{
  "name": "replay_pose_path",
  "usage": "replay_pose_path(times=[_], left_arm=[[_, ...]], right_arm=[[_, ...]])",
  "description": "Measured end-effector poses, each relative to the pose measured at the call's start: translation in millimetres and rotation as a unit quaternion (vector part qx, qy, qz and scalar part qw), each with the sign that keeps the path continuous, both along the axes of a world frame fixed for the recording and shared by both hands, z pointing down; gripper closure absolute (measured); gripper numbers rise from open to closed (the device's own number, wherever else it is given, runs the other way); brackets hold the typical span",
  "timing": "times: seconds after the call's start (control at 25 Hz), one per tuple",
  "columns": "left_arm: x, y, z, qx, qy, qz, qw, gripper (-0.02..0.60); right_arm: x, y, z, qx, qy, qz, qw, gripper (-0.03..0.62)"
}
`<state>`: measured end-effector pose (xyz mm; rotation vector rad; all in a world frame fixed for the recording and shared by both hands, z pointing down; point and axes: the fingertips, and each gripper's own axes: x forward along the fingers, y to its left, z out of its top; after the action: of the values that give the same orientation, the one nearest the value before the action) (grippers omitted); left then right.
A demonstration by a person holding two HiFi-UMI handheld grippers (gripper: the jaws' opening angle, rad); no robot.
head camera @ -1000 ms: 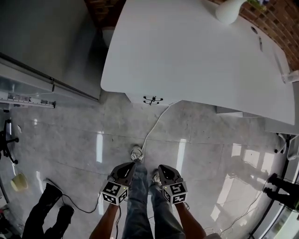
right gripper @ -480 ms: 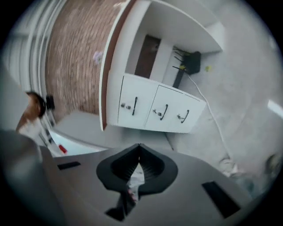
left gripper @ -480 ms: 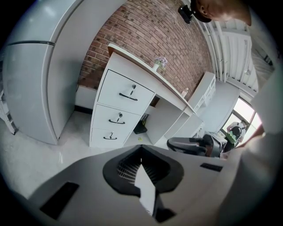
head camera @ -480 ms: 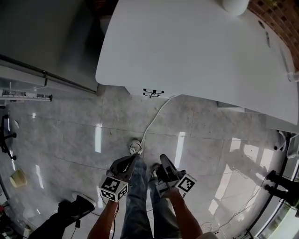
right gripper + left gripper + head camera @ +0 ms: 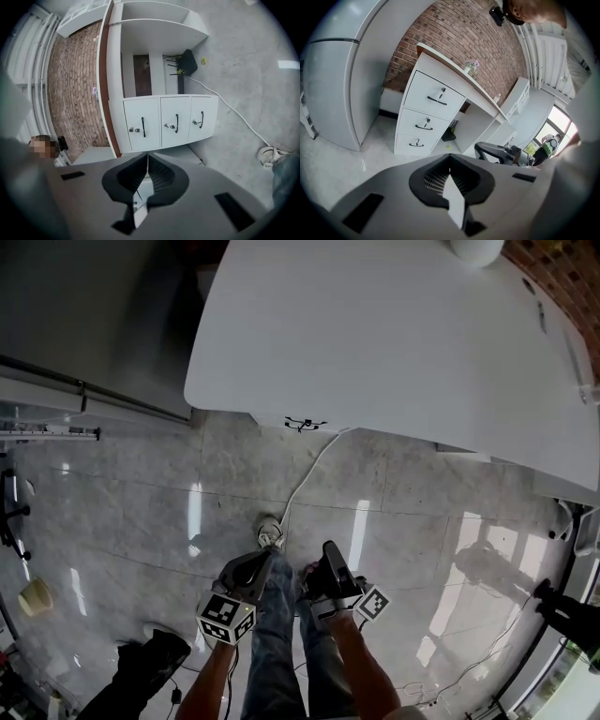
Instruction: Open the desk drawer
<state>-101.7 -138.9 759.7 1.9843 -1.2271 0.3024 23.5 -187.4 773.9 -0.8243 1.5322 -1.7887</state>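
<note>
In the head view, your left gripper point(image 5: 265, 559) and right gripper point(image 5: 328, 552) sit low by your legs, well apart from the desk point(image 5: 394, 343); only one handle point(image 5: 306, 424) peeks out under its near edge. In the left gripper view, the jaws are together on nothing, and the top drawer point(image 5: 435, 95) looks closed. In the right gripper view, the jaws are also together and empty, and the desk appears turned on its side, so they would likely straddle the top drawer's bar. Spread them before you arrive, clamp mid-bar, and pull straight out.
</note>
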Motion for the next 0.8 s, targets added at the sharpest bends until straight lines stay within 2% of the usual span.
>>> replay_pose_path(times=[0.08,0.16,0.2,0.48,0.64,0.8], left_arm=[[-2.2,-1.6,0.3,-0.001,-0.001,-0.002,1.0,0.569],[-3.5,-3.1,0.0,-0.002,-0.002,-0.004,1.0,0.569],[-3.5,-3.7,-0.4,-0.002,-0.001,-0.004,1.0,0.569],[-1.2,-4.6,-2.3,-0.002,0.004,-0.003,1.0,0.569],[3.0,2.1,-3.6,-0.008,0.009,-0.001,0.9999,0.569],[-2.7,7.6,-2.6,-0.014,0.011,-0.006,0.9998,0.569]], right_arm=[[6.8,-4.9,2.9,-0.008,-0.014,0.03,0.999,0.56],[11.0,-7.7,7.6,-0.015,-0.013,0.043,0.999,0.41],[11.7,-7.8,10.0,-0.017,-0.007,0.041,0.999,0.399],[6.5,-15.8,15.3,-0.015,-0.003,0.031,0.999,0.398],[-1.8,-44.8,21.3,-0.005,-0.008,0.05,0.999,0.398],[-24.2,-85.8,21.9,0.018,-0.011,0.042,0.999,0.399]])
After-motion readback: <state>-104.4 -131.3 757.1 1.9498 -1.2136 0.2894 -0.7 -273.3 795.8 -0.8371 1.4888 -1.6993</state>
